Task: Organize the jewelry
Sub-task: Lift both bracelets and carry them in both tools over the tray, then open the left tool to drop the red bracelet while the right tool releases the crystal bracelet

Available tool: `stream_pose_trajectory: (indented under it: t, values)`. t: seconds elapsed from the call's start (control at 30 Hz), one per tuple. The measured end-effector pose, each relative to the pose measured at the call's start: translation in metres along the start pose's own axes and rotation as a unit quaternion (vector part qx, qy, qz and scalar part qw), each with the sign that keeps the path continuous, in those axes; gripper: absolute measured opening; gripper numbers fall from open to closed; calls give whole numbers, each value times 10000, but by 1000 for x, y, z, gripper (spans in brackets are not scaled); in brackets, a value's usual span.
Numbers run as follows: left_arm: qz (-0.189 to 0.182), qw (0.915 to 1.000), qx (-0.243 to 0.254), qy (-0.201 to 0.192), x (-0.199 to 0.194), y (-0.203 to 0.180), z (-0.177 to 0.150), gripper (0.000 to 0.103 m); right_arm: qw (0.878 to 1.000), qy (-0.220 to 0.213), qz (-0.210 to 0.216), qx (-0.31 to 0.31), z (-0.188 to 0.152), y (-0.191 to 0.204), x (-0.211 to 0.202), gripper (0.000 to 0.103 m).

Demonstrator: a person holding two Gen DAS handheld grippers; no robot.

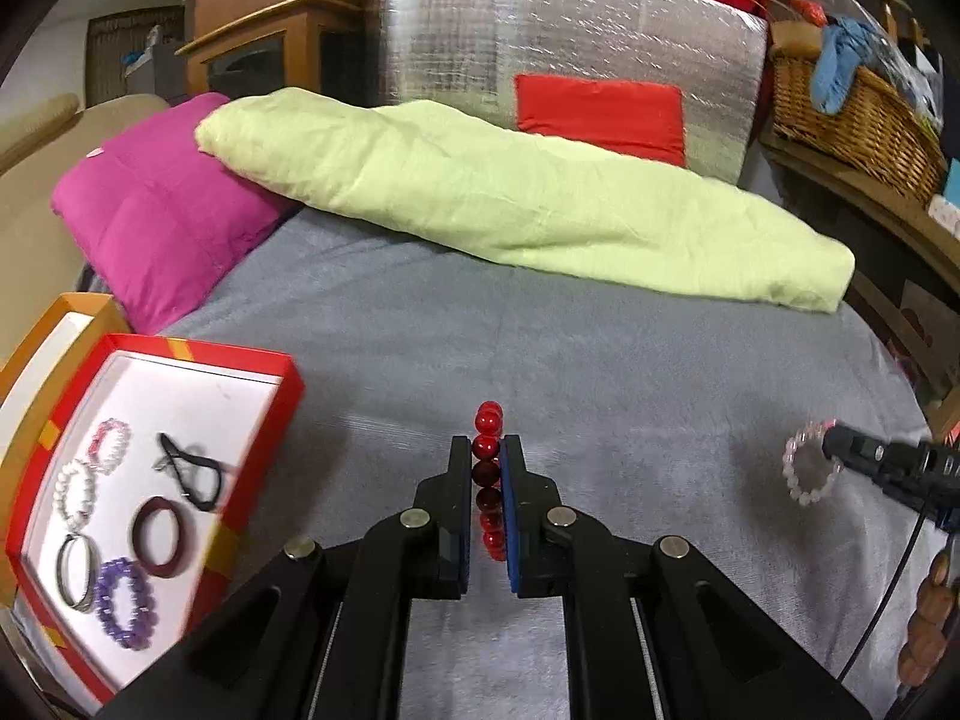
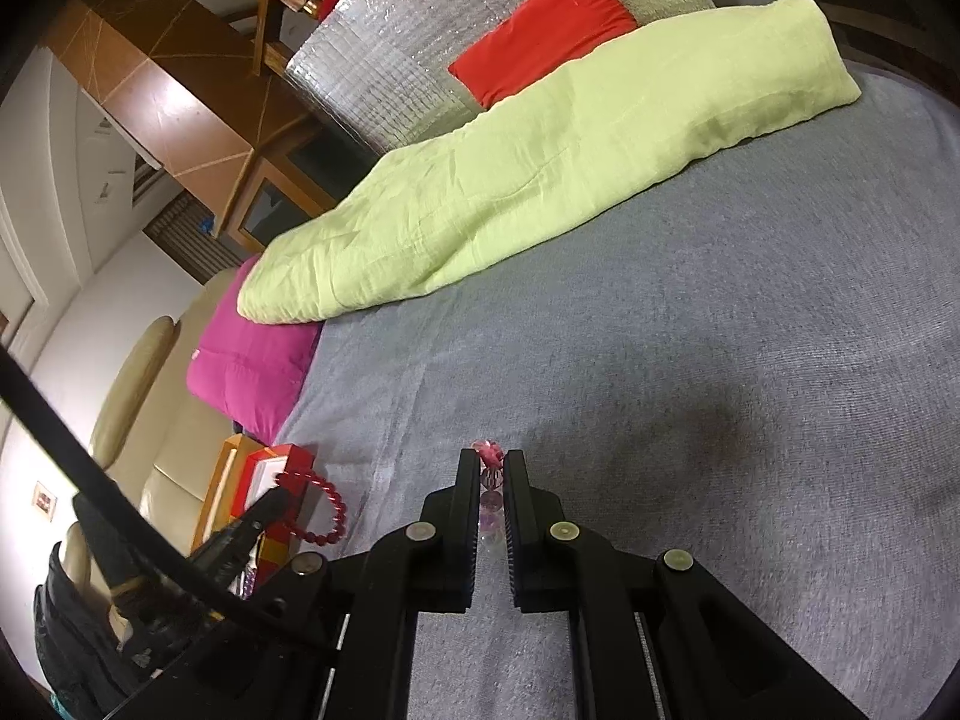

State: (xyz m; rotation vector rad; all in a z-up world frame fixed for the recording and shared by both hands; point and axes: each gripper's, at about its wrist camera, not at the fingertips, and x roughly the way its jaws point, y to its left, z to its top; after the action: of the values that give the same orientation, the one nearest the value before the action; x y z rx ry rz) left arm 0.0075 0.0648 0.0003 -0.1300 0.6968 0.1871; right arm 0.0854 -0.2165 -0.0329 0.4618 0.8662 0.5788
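My left gripper (image 1: 487, 444) is shut on a red bead bracelet (image 1: 488, 447), held edge-on between its pads above the grey bedspread (image 1: 600, 360). The right wrist view shows that same red bracelet (image 2: 327, 510) hanging as a loop from the left gripper (image 2: 277, 499). My right gripper (image 2: 492, 457) is shut on a pale pink bead bracelet (image 2: 491, 489); the left wrist view shows this pink bracelet (image 1: 807, 471) as a ring at the right gripper's tip (image 1: 831, 439). A red box (image 1: 264, 438) at the left holds several bracelets, among them a purple one (image 1: 126, 603), and a black hair tie (image 1: 192, 471).
An orange box (image 1: 72, 312) lies behind the red one. A magenta cushion (image 1: 162, 210) and a folded light-green blanket (image 1: 510, 192) lie across the far part of the bed. A silver foil panel (image 1: 570, 30) and a wicker basket (image 1: 852, 114) stand beyond.
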Motion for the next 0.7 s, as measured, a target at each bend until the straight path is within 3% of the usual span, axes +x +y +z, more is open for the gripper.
stream_pose_trajectory:
  t: [0.33,0.47,0.7]
  values:
    - [398,9950,-904,-148,-39,97,1,9,9969,496,272,-555,-30,80,28,8]
    - [572,9892,-1329,-217,-46,151,-1,9,9911,715,571,-962,-40,143,53,8]
    - [553,9765,-2081,-11,-36,223,-12,9,9793,1054,887,-1485,-62,240,120,8]
